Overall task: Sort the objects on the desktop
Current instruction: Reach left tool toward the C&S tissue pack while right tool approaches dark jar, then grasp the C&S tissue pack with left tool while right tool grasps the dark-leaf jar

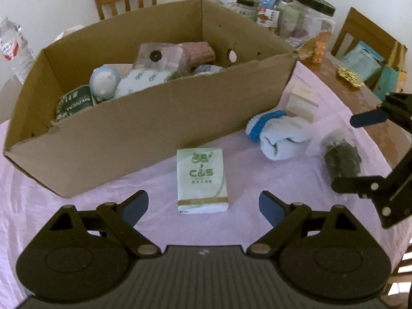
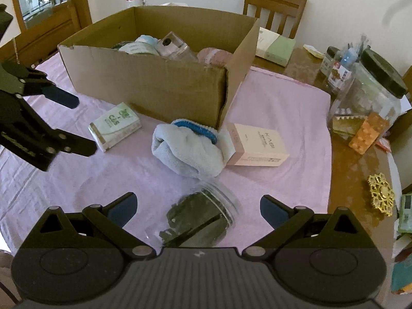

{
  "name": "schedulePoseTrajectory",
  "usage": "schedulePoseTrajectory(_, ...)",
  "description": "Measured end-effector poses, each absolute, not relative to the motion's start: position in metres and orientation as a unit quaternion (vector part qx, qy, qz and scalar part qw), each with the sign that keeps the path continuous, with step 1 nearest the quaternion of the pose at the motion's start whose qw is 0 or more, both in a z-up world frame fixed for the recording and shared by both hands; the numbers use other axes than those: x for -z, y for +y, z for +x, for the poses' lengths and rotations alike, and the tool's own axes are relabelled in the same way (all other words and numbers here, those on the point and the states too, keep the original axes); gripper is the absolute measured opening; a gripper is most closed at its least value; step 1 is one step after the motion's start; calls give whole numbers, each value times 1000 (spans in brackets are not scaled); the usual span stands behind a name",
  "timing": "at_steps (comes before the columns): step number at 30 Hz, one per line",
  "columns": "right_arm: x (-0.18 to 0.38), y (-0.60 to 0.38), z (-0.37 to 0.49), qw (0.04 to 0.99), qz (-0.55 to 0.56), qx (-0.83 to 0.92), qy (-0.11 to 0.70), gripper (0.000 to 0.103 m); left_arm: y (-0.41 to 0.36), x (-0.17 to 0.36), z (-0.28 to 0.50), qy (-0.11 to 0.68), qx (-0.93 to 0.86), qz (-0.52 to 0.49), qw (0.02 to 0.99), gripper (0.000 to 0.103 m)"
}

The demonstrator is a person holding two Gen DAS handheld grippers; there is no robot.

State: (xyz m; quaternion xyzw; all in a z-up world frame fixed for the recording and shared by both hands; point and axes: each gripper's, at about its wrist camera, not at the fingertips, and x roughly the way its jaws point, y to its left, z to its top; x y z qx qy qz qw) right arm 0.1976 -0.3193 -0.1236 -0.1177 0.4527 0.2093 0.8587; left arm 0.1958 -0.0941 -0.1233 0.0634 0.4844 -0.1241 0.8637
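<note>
Inside the cardboard box [image 1: 144, 118] several things already lie; tissue pack [image 1: 202, 180], sock [image 2: 188, 149], pink carton [image 2: 257, 145] and jar [image 2: 203, 216] remain on the worktop [image 2: 270, 108], both tools, left tool [image 1: 203, 206] and right tool [image 2: 198, 206], spread and empty.

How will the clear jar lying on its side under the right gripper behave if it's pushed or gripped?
The clear plastic jar lies on its side on the pink cloth, so a nudge would probably roll it. Its smooth wall may slip between the right gripper pads. Dark loose contents only partly fill it, so it's likely light.

the cardboard box [image 1: 144, 128] wall hides its lower contents; the clear jar's [image 2: 198, 219] base lies behind the tongs' body.
</note>
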Motion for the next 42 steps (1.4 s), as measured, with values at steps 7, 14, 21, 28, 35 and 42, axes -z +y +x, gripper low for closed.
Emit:
schedulePoseTrajectory(7,131,-314,210,849,-116,-233,459,103,-94,137,206,491,99,54,864,93)
schedulePoseTrajectory(14,135,-304,207,837,-127,-256,467,103,-77,141,204,500,77,57,861,93)
schedulePoseTrajectory(21,133,-298,197,824,-127,-276,478,103,-55,141,196,506,59,56,859,93)
schedulePoseTrajectory(28,131,-289,187,815,-123,-290,486,103,-32,142,198,504,28,55,862,93)
schedulePoseTrajectory(35,130,-282,179,818,-130,-283,484,103,-47,138,190,506,72,29,859,93)
schedulePoseTrajectory(42,138,-289,174,821,-143,-259,488,103,-87,150,187,507,77,32,858,97)
